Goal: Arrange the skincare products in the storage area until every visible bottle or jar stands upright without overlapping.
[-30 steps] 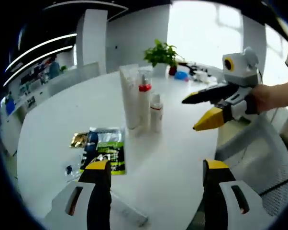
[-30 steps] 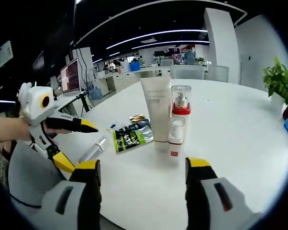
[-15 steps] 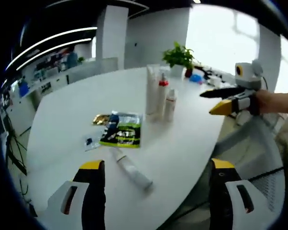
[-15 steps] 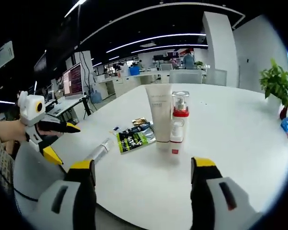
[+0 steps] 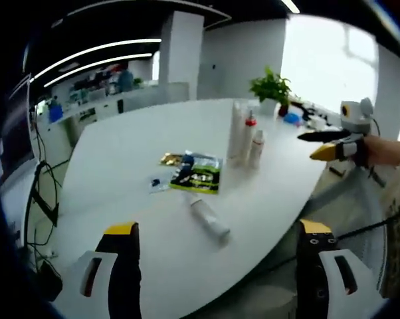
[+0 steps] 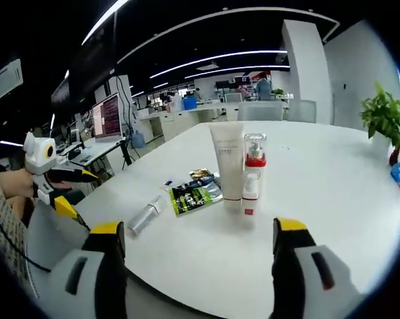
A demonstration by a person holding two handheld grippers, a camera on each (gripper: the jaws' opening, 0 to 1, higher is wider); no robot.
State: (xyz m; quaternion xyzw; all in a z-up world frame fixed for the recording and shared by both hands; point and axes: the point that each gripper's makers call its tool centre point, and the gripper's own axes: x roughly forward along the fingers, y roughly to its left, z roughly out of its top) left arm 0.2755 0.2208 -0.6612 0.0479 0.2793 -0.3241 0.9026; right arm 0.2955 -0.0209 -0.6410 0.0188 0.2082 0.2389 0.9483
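While both grippers hang off the edge, the white table (image 6: 333, 199) carries all the products.
Left gripper (image 5: 220, 249) and right gripper (image 6: 197, 246) jaws gape, holding nothing; tall tube (image 6: 228, 166), pump bottle (image 6: 254, 156) and small bottle (image 6: 250, 194) stand upright together, sachets (image 6: 195, 194) beside them, one bottle (image 6: 144, 217) lying flat.

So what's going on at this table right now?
A person holds two grippers, jaws open and empty, back from a white table. A tall tube, a red-collared pump bottle and a small bottle stand upright together. One bottle lies on its side near some sachets, so the tidying isn't finished.
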